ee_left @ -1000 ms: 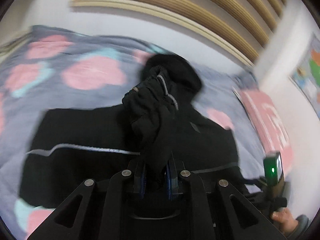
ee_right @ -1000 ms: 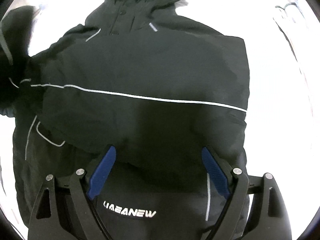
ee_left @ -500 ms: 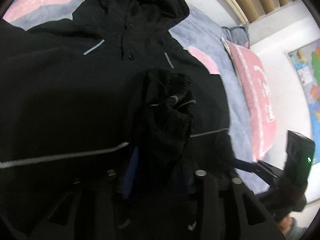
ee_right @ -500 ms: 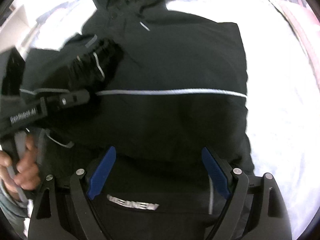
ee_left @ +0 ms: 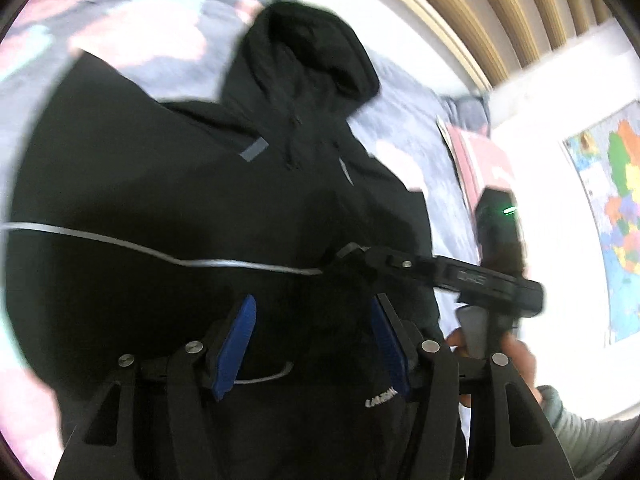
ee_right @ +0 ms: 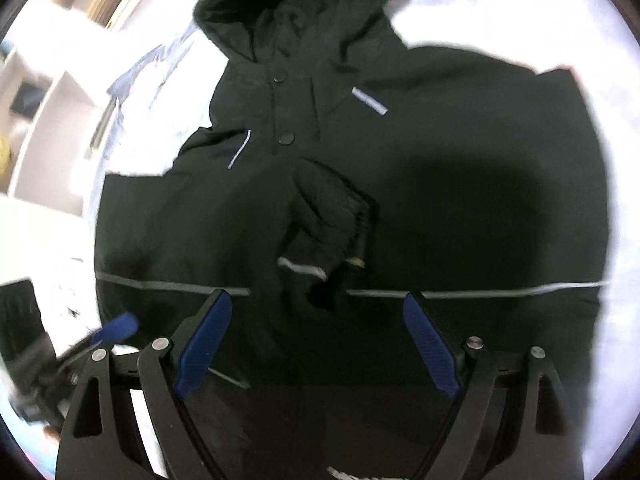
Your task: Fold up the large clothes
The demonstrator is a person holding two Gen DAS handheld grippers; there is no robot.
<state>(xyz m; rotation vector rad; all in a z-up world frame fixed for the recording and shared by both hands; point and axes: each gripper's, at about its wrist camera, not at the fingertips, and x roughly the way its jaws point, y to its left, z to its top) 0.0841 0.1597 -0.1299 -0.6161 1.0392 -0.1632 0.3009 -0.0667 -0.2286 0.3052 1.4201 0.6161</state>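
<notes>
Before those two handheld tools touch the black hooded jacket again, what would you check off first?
1. Left gripper free of cloth: ok, jaws opening, nothing between them.
2. Right gripper free: ok, jaws closing, nothing pinched.
3. Sleeve cuff folded onto the black hooded jacket's chest: ok.
4. Other sleeve folded in: cannot tell.
5. Hood lying flat: not ok, it stands rumpled.
6. Patterned bedspread smooth beneath: cannot tell, blurred.
</notes>
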